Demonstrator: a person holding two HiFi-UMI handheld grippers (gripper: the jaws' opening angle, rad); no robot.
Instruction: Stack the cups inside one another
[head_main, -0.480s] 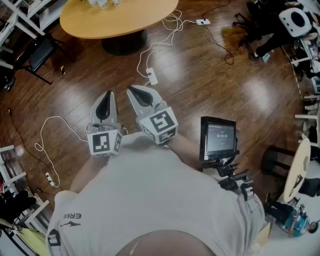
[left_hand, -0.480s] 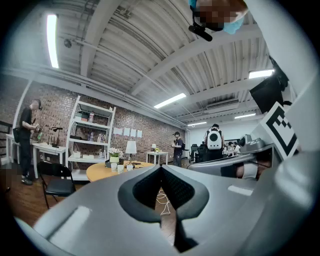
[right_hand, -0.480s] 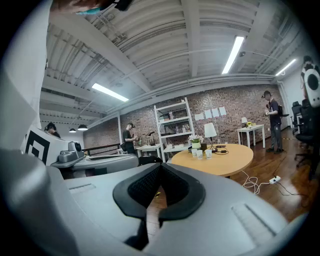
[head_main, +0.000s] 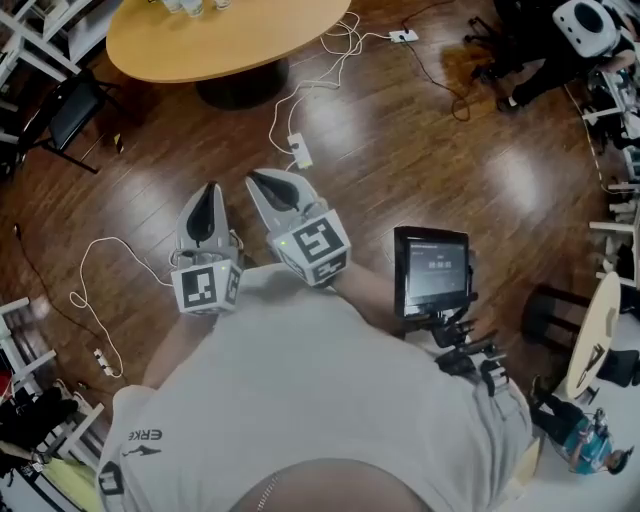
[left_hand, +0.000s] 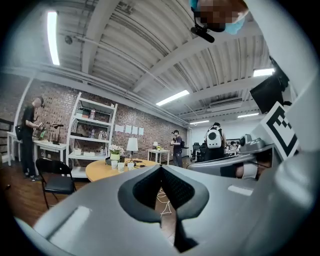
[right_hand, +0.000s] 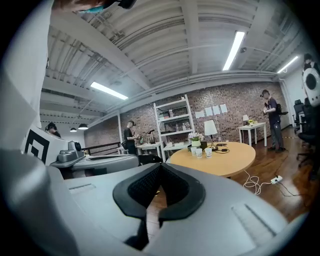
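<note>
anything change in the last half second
Almost nothing. The round table and the floor power strip sit slightly further left in the head view. The left gripper and right gripper stay shut, empty, side by side; the cups remain on the table.

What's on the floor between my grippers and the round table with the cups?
A white cable with a power strip, on wooden floor; head view.
</note>
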